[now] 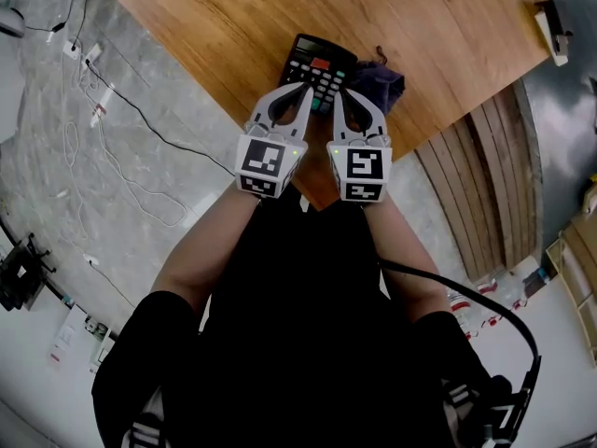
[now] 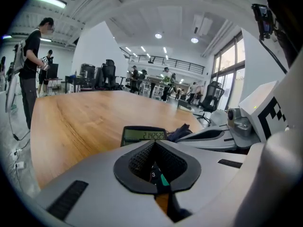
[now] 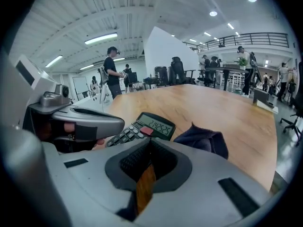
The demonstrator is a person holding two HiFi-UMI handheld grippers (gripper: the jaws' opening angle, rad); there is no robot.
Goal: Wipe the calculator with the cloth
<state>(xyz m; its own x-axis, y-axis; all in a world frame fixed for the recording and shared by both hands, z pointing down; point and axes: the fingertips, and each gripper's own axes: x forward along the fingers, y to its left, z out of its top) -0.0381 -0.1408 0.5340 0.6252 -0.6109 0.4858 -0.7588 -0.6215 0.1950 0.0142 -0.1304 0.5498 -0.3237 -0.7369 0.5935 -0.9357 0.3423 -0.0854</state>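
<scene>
Both of your grippers are closed tight with nothing between the pads: the left gripper [image 1: 307, 91] and the right gripper [image 1: 343, 95] hang side by side, tips pointing away from you over the near end of the calculator [image 1: 315, 62]. The calculator lies close to the near edge of the wooden table [image 1: 215, 26], its long axis running away from you, keys near and display far. The cloth [image 1: 381, 80], a dark crumpled heap, sits just beside the calculator's right side, so it lies ahead and to the right of your right gripper's tips, and that hand is plainly the nearer one; I judge it must open before it can pinch the fabric. The right gripper view shows the cloth [image 3: 203, 140] whole, rumpled with a raised peak, to the right of the calculator [image 3: 144, 126]. In the left gripper view only a scrap of the cloth [image 2: 177, 132] peeps out past the right gripper's jaw, beside the lit display.
</scene>
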